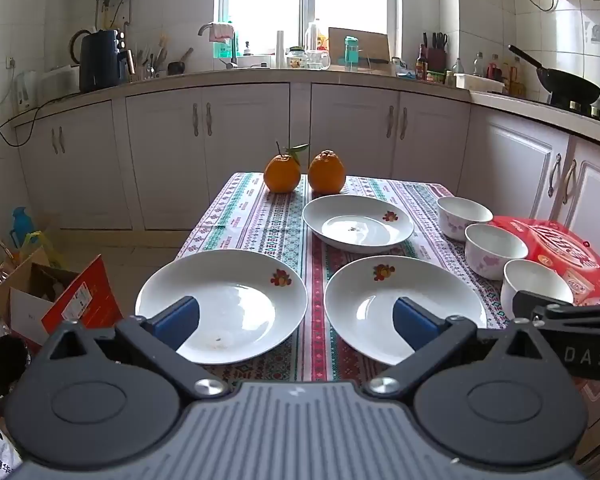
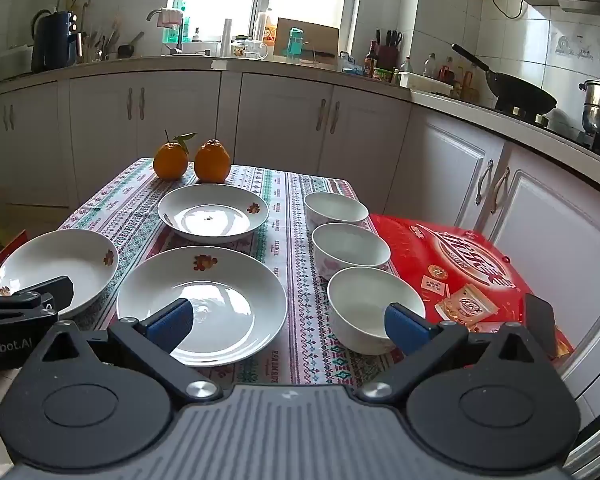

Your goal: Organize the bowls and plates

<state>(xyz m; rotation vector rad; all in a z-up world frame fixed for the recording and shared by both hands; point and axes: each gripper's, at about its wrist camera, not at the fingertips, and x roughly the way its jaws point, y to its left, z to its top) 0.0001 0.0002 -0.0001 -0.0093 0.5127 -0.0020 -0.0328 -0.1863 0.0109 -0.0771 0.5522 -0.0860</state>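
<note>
The left tool (image 1: 296, 320) and the right tool (image 2: 286, 320) are both wide apart and hold nothing; each hangs above the near edge of the desk (image 1: 260, 216) and points a little downward.

Three white plates lie flat on the patterned cloth, not touching. Seen from the left wrist, one plate (image 1: 222, 304) is at 7 o'clock of the desk, the second plate (image 1: 404, 308) at 5 o'clock, and the third plate (image 1: 358, 224) near the centre, toward 12. Three bowls (image 2: 374, 308) (image 2: 350, 246) (image 2: 335, 208) stand upright in a row along the 3 o'clock edge, beside a red box (image 2: 460, 264). Two oranges (image 1: 304, 172) sit at 12 o'clock.

I think nothing is stacked yet. The tools probably wait open so that each can take a rim.
</note>
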